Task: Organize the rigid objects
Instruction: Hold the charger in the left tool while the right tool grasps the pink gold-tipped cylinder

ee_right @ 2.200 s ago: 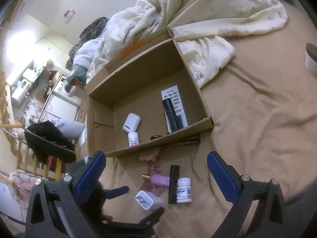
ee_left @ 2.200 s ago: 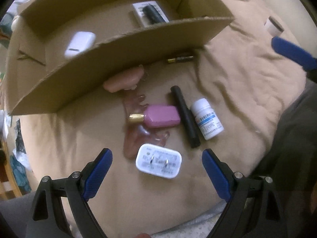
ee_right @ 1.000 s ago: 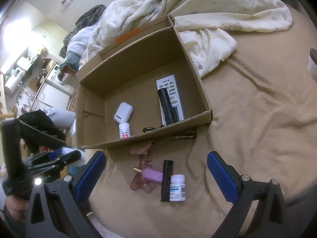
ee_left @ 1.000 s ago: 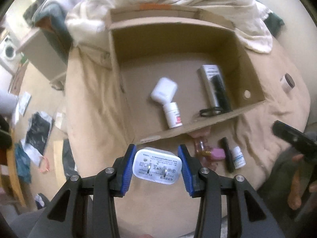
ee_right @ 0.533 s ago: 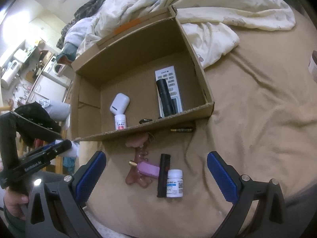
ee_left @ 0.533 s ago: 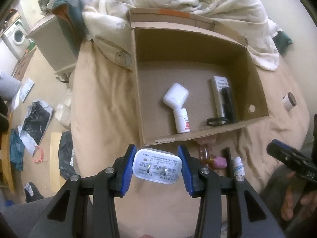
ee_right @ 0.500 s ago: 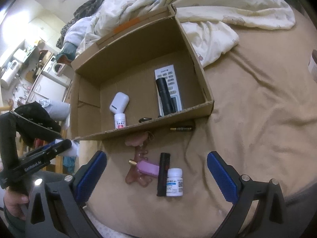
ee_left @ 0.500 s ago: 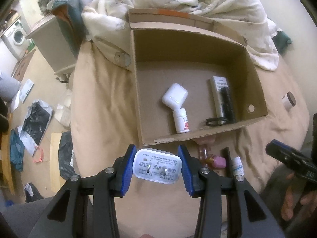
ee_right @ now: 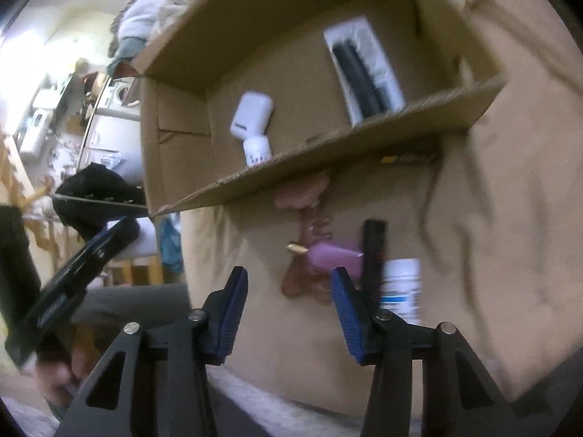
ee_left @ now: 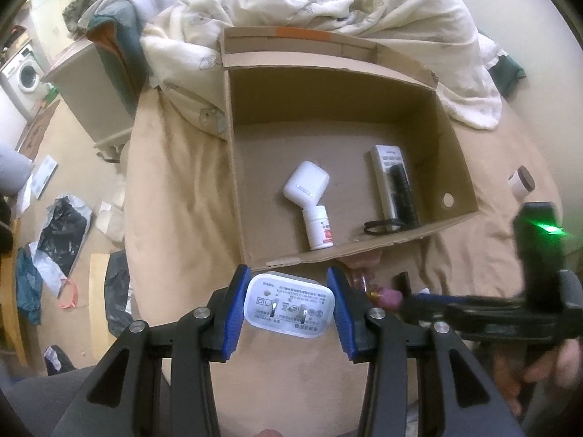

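Observation:
My left gripper (ee_left: 289,309) is shut on a white plug adapter (ee_left: 289,306), held in the air in front of the near wall of the open cardboard box (ee_left: 233,167). Inside the box lie a white earbud case (ee_left: 306,188), a small white bottle (ee_left: 320,227), a remote with a black tube on it (ee_left: 395,185) and a black hair tie (ee_left: 382,226). My right gripper (ee_right: 289,309) is open and empty, low over the bed beside the pink perfume bottle (ee_right: 329,255), the black stick (ee_right: 373,251) and the white pill bottle (ee_right: 400,287).
A pink translucent item (ee_right: 302,196) lies against the box's near wall (ee_right: 328,149), and a thin battery-like stick (ee_right: 404,159) lies by it. A rumpled white duvet (ee_left: 328,3) is behind the box. A small jar (ee_left: 521,182) sits on the bed at right.
My right gripper has dropped down close to the pink bottle, black stick and pill bottle, and its jaws have narrowed. My left gripper still holds the adapter and has moved nearer the box.

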Motion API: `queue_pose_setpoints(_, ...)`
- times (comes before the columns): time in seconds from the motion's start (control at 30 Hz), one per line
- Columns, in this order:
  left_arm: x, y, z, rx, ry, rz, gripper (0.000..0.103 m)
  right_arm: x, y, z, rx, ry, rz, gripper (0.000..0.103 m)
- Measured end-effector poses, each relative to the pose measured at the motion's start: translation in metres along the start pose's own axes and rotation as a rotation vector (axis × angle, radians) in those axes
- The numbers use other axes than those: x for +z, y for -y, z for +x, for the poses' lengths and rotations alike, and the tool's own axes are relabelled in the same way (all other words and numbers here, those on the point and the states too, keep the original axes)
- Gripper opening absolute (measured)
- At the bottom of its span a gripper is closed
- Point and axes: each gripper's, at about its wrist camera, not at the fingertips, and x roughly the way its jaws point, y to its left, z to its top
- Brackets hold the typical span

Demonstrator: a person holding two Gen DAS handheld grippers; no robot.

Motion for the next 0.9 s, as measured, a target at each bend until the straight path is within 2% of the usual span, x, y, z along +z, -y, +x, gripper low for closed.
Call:
queue_pose_setpoints(0.1, 0.0, -0.002, 0.001, -0.004, -0.004, -0.003, 0.039, 0.001, 0.002, 0.022, -0.082, -0.037, 0.053, 0.052)
queue_pose_setpoints(0.2, -0.001, -0.004, 0.001, -0.004, -0.007, -0.008, 0.039, -0.001, 0.0, 0.031, -0.164, -0.032, 0.058, 0.053)
queue_pose_setpoints(0.23, -0.001, -0.004, 0.0, -0.006, -0.007, -0.01, 0.039, -0.001, -0.001, 0.032, -0.17, -0.028, 0.055, 0.054)
queue_pose_setpoints(0.3, -0.001, -0.004, 0.0, -0.011, -0.008, -0.012, 0.039, -0.001, -0.002, 0.032, -0.175, -0.012, 0.058, 0.065)
queue_pose_setpoints(0.37, 0.0, -0.003, 0.0, -0.016, -0.007, -0.013, 0.039, 0.001, 0.001, 0.033, -0.198, 0.004, 0.076, 0.069)
queue_pose_setpoints(0.73, 0.001, 0.001, 0.004, -0.019, -0.018, -0.004, 0.039, 0.019, 0.012, 0.044, -0.186, -0.006, 0.179, 0.074)
queue_pose_setpoints(0.8, 0.001, 0.001, 0.005, -0.014, -0.019, -0.004, 0.039, 0.022, 0.011, 0.046, -0.189, -0.007, 0.218, 0.08)
queue_pose_setpoints(0.9, 0.001, 0.001, 0.006, -0.012, -0.023, -0.004, 0.039, 0.024, 0.005, 0.053, -0.227, 0.005, 0.243, 0.083)
